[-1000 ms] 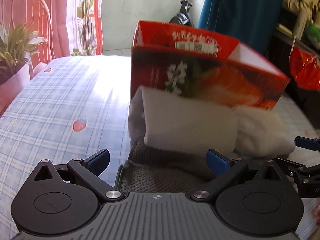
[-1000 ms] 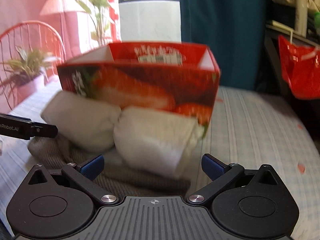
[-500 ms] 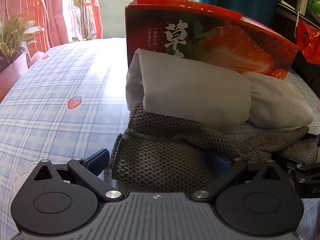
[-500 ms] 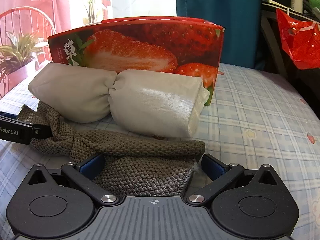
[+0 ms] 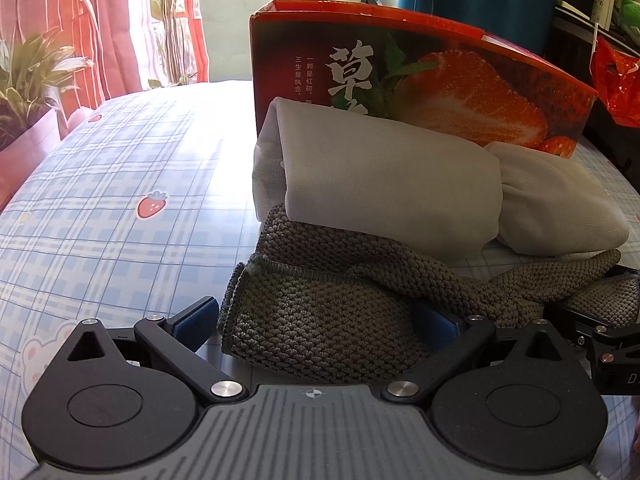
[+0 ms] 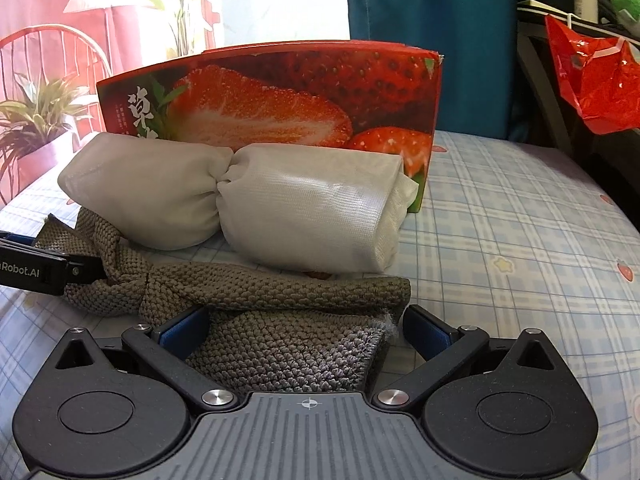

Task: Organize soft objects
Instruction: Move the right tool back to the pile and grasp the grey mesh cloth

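Observation:
A grey-brown knit cloth (image 5: 328,320) lies crumpled on the checked bedsheet, twisted in the middle. My left gripper (image 5: 316,320) is open, its blue pads on either side of the cloth's left end. My right gripper (image 6: 306,328) is also open and straddles the right end of the knit cloth (image 6: 288,340). Just behind lies a white rolled cloth (image 5: 384,184), pinched in the middle (image 6: 224,178). An open red strawberry box (image 6: 280,96) stands upright behind the roll.
The blue checked bedsheet (image 5: 120,184) stretches out to the left and also to the right (image 6: 520,216). A potted plant (image 5: 28,80) and a red chair stand past the left edge. A red plastic bag (image 6: 596,80) hangs at the right.
Both grippers have dropped low to the bed and moved forward. The ends of the knit cloth now lie between their open fingers. The box, seen from above before, now towers behind.

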`<state>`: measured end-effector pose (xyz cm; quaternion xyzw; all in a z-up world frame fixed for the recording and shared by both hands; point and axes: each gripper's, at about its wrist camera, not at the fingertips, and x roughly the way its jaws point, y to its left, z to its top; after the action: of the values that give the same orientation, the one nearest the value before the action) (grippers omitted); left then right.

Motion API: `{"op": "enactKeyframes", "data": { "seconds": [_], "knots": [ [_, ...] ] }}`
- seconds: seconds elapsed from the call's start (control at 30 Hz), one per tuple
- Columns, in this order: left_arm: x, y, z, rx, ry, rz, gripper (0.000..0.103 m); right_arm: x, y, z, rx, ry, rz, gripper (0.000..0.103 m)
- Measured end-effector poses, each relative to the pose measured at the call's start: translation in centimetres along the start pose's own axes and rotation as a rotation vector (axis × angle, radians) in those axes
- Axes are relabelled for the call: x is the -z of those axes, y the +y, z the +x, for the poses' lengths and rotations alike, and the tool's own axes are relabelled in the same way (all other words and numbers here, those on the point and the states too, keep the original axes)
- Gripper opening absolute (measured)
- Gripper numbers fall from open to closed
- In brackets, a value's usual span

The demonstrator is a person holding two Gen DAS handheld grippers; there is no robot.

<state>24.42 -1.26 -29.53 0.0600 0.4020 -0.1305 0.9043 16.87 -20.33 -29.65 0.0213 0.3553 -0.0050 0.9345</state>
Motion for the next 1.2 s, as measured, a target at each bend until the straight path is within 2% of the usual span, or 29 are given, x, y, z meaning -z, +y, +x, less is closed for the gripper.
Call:
{"op": "enactKeyframes", "data": {
  "seconds": [0.2, 0.27, 0.37, 0.43, 0.5, 0.77, 1.0, 1.1, 1.2],
  "knots": [
    [-0.4, 0.1, 0.0, 0.010, 0.025, 0.010, 0.103, 0.0, 0.0, -0.1, -0.002, -0.001, 0.002, 0.103],
    [-0.3, 0.2, -0.2, 0.023, 0.023, 0.022, 0.099, 0.1, 0.0, -0.1, -0.002, -0.001, 0.004, 0.103],
    [-0.2, -0.2, -1.1, 0.058, 0.006, 0.053, 0.076, 0.1, 0.1, -0.2, -0.001, -0.002, 0.005, 0.103],
    [-0.1, -0.4, -1.6, 0.099, 0.006, 0.062, 0.046, 0.1, 0.1, -0.2, -0.001, -0.002, 0.005, 0.103],
    [-0.1, -0.8, -1.9, 0.125, 0.021, 0.057, 0.036, 0.1, 0.0, -0.2, -0.001, -0.001, 0.005, 0.103],
    [0.9, -0.9, -3.1, 0.132, 0.046, 0.044, 0.035, 0.1, -0.3, -0.4, -0.018, -0.005, 0.023, 0.103],
    [1.1, -1.3, -3.5, 0.125, 0.047, 0.046, 0.036, 0.2, -0.7, -0.9, 0.007, -0.014, 0.051, 0.102],
    [1.2, -1.3, -3.4, 0.129, 0.045, 0.040, 0.036, 0.3, -0.9, -1.2, 0.014, -0.037, 0.068, 0.094],
    [1.3, -1.1, -3.4, 0.129, 0.042, 0.035, 0.036, 0.4, -0.9, -1.4, -0.006, -0.045, 0.061, 0.080]
  ]
}}
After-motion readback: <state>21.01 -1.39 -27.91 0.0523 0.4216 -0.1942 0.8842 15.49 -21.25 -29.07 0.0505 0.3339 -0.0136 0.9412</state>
